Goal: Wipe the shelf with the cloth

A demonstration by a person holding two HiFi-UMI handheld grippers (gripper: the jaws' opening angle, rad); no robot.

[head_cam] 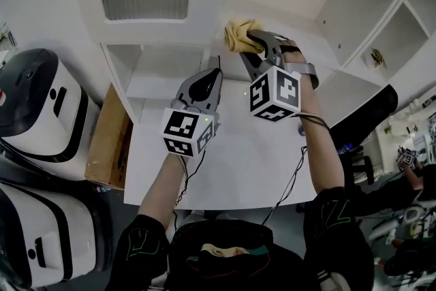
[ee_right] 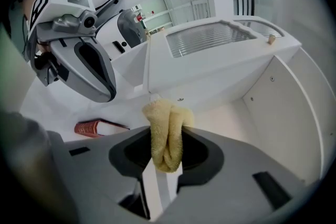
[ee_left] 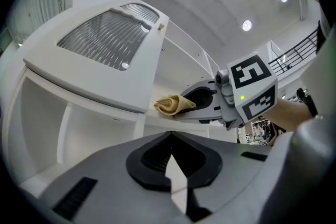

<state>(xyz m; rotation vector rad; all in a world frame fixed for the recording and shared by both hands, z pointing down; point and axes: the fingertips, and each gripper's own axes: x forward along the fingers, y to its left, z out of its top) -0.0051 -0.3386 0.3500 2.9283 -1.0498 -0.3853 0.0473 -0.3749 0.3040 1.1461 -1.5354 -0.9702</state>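
Your right tongs [head_cam: 251, 39] clamp the yellow cloth [head_cam: 240, 34] at the shelf [head_cam: 163, 31]; your left tongs [head_cam: 216, 66] carry nothing.

In the right gripper view, the right tongs [ee_right: 167, 157] are closed on the folded cloth [ee_right: 167, 134], which bulges out above the jaws in front of the white shelf unit [ee_right: 220, 68]. In the left gripper view, the left tongs [ee_left: 169, 136] have their jaw tips together with nothing between them, and the cloth [ee_left: 170, 105] sits at the shelf board. The left tongs hang just beside the right tongs over the white counter [head_cam: 238, 167]. A red book [ee_right: 100, 127] lies on a white surface below.
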